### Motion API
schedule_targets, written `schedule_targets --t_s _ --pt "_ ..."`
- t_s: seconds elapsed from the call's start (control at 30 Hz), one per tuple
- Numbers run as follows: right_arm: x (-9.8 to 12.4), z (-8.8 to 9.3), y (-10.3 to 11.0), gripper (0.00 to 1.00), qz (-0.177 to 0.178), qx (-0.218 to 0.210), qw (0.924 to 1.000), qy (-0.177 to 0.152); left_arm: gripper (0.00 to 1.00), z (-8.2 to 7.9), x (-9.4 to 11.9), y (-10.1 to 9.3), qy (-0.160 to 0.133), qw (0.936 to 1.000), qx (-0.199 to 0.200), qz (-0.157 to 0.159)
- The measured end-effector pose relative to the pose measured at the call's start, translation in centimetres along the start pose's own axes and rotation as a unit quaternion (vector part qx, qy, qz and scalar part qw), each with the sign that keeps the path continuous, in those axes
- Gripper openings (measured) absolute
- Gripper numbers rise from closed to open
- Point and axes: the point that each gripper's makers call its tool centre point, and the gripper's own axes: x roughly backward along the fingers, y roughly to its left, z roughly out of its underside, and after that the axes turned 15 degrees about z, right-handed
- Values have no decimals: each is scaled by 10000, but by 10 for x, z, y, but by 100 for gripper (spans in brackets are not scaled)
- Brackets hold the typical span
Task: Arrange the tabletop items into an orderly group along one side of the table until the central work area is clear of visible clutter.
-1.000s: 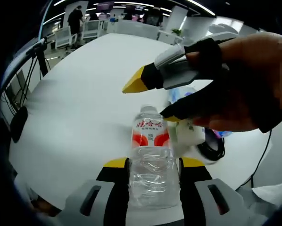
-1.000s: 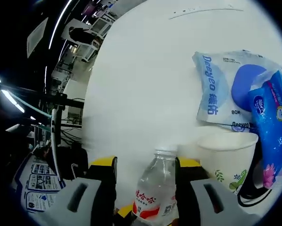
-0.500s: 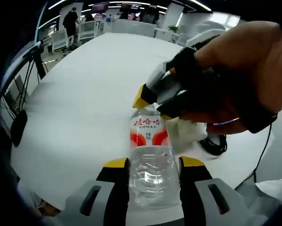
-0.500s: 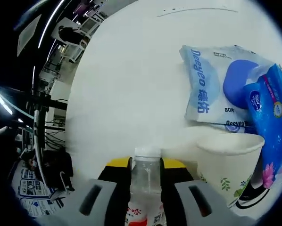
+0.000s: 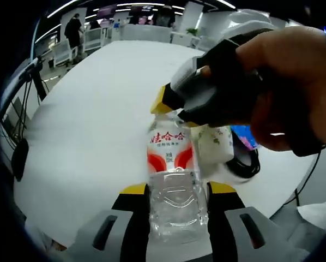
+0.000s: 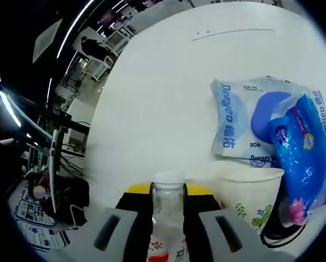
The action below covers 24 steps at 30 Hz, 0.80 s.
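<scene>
A clear water bottle (image 5: 174, 185) stands on the white bench (image 5: 92, 125), its body clenched in the left gripper (image 5: 176, 191), its neck pinched by the right gripper (image 6: 168, 191). A paper cup (image 6: 250, 191) and blue tissue packs (image 6: 261, 125) lie just right.

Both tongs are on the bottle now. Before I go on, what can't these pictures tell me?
- Left gripper view: the bottle cap, hidden behind the right tongs and the hand.
- Left gripper view: the paper cup rim, covered by that hand.
- Right gripper view: the bottle's base, cut off by the bottom edge.
- Right gripper view: the black cable, mostly behind the cup.
</scene>
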Motion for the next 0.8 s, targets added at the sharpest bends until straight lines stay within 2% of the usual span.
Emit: schedule_targets --t_s 0.23,0.37,0.43,0.57,0.7,0.8 --pt "33 -21 15 17 -507 517 9944 -768 35 -12 1 -7 -121 9996 -266 15" --pt "56 -28 29 17 -763 873 9851 -1273 35 -21 5 -9 -204 9985 -492 -141" --pt "67 -30 35 17 -926 1017 9794 -1482 35 -25 7 -9 -306 9984 -459 -127" --pt "87 -31 43 17 -1213 1219 9699 -1724 34 -30 12 -7 -416 9973 -582 -181" --pt "112 -34 54 17 -1652 1524 9519 -2083 34 -44 18 -11 -740 9939 -808 -147" --pt "131 -34 64 17 -2034 1898 9307 -2375 34 -54 25 -12 -998 9892 -1070 -128"
